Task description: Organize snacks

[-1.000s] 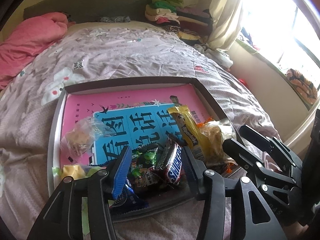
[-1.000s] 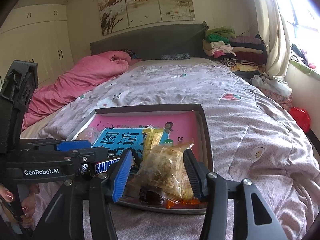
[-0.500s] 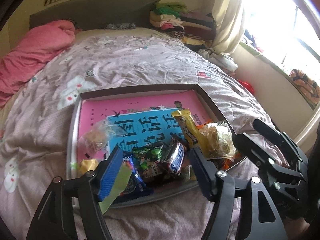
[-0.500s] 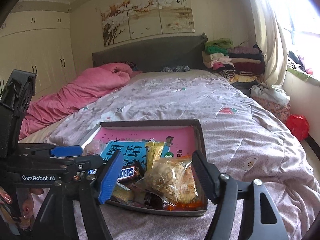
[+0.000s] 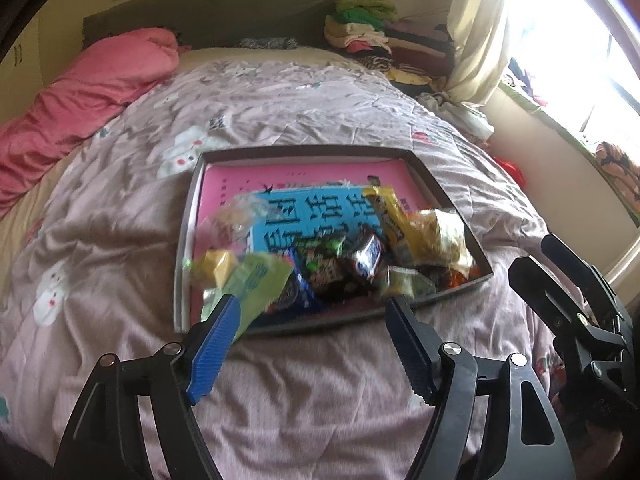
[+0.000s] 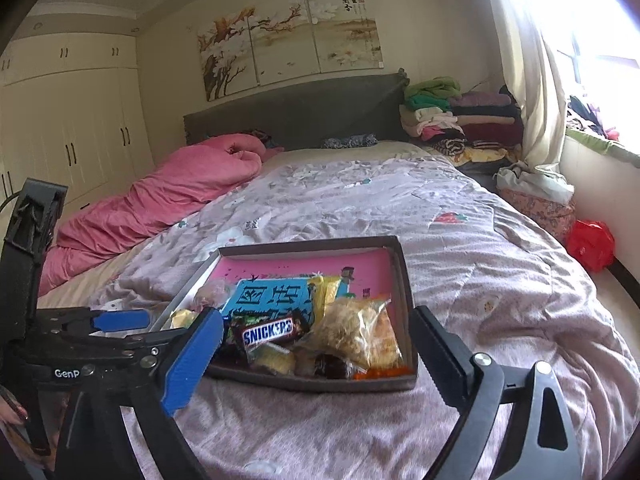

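Two handheld grippers, matte black plastic frames throughout. On the left gripper (image 5: 308,344): triangular cut-outs in the linkage arms, round silver pivot screws at the joints, one ribbed bright-blue pad (image 5: 214,350) and a black toothed pad opposite. On the right gripper (image 6: 316,356): same build — blue ribbed pad (image 6: 192,360), black pad, silver rivets, open-webbed arms. White lettering "GenP" (image 6: 67,373) partly readable on the left unit's side in the right wrist view, small screws nearby. Bit of skin with a dark-painted fingernail (image 6: 12,410) at far left edge.
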`<state>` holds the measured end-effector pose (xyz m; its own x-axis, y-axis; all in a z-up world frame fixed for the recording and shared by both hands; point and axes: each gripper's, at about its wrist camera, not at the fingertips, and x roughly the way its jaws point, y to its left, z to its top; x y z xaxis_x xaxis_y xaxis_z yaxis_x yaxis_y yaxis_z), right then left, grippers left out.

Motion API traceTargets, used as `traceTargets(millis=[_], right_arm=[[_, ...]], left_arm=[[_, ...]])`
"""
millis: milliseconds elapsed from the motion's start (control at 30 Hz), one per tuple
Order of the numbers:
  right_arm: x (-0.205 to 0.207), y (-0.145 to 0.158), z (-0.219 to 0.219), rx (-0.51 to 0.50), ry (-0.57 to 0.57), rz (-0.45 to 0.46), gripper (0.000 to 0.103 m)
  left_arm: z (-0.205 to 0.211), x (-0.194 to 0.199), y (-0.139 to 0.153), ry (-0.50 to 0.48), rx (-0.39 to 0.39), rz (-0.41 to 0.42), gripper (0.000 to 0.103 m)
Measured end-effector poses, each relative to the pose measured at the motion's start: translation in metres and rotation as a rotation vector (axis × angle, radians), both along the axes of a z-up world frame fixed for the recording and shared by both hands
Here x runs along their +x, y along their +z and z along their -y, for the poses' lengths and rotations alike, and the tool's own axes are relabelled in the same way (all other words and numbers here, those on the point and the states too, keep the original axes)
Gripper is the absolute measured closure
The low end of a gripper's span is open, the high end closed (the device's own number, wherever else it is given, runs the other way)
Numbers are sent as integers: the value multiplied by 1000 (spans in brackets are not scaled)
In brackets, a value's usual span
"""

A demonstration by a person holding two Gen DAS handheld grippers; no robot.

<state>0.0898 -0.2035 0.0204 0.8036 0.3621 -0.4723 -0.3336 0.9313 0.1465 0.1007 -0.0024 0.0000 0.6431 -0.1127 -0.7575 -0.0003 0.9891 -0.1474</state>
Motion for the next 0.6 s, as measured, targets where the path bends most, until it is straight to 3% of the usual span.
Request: traceTargets(millis=[233, 600], right_arm=[[-14, -6, 1, -16, -12, -38, 5], [-32, 0, -1, -40, -13, 2, 2]], left_arm=[[-3, -19, -2, 16, 14, -7, 26], [-7, -37, 5, 31, 7, 25, 24]])
